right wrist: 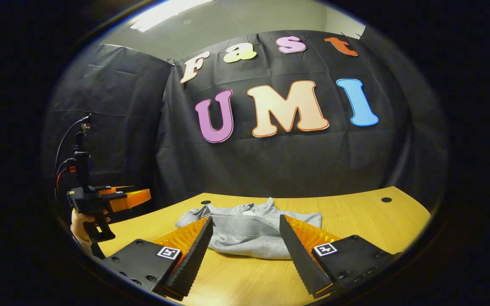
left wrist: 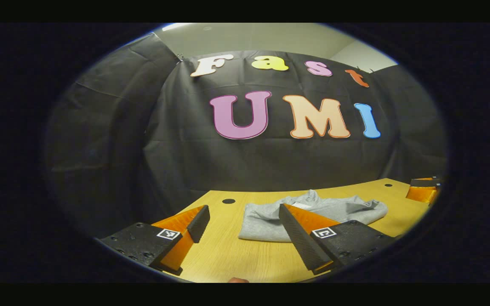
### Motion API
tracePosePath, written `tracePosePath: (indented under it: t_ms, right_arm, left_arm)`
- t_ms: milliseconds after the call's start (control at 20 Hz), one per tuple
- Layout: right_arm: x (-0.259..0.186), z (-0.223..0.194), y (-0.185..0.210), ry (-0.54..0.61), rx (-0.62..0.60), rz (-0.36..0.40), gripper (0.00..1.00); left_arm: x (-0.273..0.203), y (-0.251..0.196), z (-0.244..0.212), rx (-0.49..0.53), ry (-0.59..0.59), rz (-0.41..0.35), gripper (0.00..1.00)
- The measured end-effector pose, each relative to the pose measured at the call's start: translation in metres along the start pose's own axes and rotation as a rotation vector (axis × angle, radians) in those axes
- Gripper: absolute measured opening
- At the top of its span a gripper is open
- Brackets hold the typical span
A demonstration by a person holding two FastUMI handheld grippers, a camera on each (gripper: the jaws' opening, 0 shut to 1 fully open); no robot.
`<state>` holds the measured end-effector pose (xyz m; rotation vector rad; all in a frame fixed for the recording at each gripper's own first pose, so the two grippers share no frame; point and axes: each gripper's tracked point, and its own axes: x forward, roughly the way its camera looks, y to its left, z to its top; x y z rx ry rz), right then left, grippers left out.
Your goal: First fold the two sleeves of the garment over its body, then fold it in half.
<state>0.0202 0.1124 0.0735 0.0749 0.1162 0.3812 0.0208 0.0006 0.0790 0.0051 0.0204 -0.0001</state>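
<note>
A folded grey garment (right wrist: 249, 233) lies mid-table on the wooden table (right wrist: 355, 212), with bare board on every side out to the curved far edge. The right gripper (right wrist: 245, 227) hovers before it, fingers spread and holding nothing; the left gripper (left wrist: 243, 216) hangs likewise parted above the board at the garment's left edge. In the right gripper view, a hand (right wrist: 84, 221) grips the left tool's handle upright

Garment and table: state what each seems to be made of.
Garment: grey, matte, soft knit, probably cotton jersey or fleece; it slumps in rounded folds with a heathered look. Table: light wood or wood-look laminate; visible grain lines, smooth faint sheen.
</note>
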Motion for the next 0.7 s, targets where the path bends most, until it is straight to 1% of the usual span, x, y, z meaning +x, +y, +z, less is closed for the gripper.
tracePosePath:
  t_ms: [200, 250, 300, 450, 500, 550, 600, 650, 700]
  right_arm:
    - [-0.014, -0.024, 0.0, 0.016, -0.018, -0.016, 0.97]
    - [-0.017, -0.029, -0.001, 0.021, -0.021, -0.02, 0.97]
    - [-0.018, -0.033, -0.002, 0.024, -0.021, -0.023, 0.97]
    - [-0.023, -0.041, -0.003, 0.025, -0.008, -0.024, 0.97]
    - [-0.024, -0.043, -0.005, 0.024, -0.003, -0.025, 0.97]
    - [-0.026, -0.043, -0.006, 0.022, 0.004, -0.027, 0.97]
    - [-0.028, -0.043, -0.007, 0.017, 0.012, -0.026, 0.97]
    - [-0.028, -0.042, -0.009, 0.004, 0.019, -0.032, 0.97]
    - [-0.029, -0.04, -0.012, 0.009, 0.02, -0.03, 0.94]
  left_arm:
    - [-0.012, -0.001, -0.011, 0.054, -0.016, 0.029, 0.98]
    - [-0.014, -0.005, -0.012, 0.057, -0.017, 0.024, 0.96]
    - [-0.016, -0.009, -0.015, 0.052, -0.015, 0.015, 0.99]
    - [-0.016, -0.02, -0.025, 0.031, -0.004, -0.015, 1.0]
    - [-0.015, -0.024, -0.03, 0.037, 0.019, -0.032, 0.96]
    - [-0.015, -0.024, -0.036, 0.041, 0.031, -0.028, 1.0]
    - [-0.014, -0.024, -0.035, 0.04, 0.028, -0.029, 0.96]
    - [-0.014, -0.027, -0.035, 0.041, 0.029, -0.033, 0.95]
    - [-0.014, -0.028, -0.036, 0.043, 0.032, -0.037, 0.95]
